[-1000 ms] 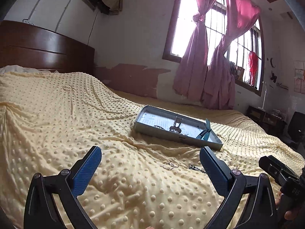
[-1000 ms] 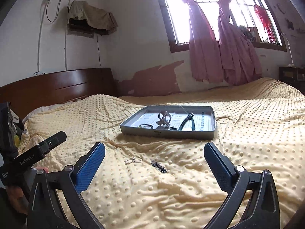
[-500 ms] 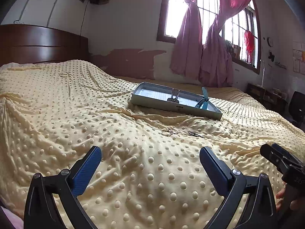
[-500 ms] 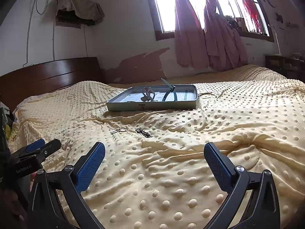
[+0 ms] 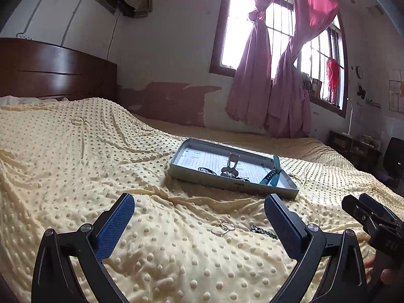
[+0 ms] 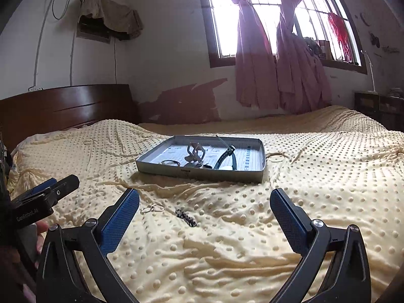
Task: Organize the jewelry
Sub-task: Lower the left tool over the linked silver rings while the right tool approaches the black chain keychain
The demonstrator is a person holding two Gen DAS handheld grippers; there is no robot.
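Observation:
A grey tray (image 5: 181, 173) (image 6: 161, 166) lies on the yellow dotted bedspread; it holds a hair clip (image 5: 231, 166) (image 6: 195, 152), a teal watch (image 5: 274, 174) and some rings. In front of it on the bedspread lie linked metal rings (image 5: 222, 228) (image 6: 152, 208) and a small dark chain (image 5: 262, 231) (image 6: 185, 217). My left gripper (image 5: 199, 222) is open and empty, just short of the rings. My right gripper (image 6: 204, 217) is open and empty, with the chain lying between its fingers. Each gripper shows at the edge of the other's view.
The yellow bedspread (image 5: 75, 164) covers the whole bed. A dark wooden headboard (image 5: 50, 70) stands at the left. A window with pink curtains (image 5: 252, 75) is behind the tray. Dark furniture (image 5: 353, 146) stands at the far right.
Both cameras dipped low to the bedspread half a second ago and have risen again. The view is close to that of one second ago. Both grippers stayed open.

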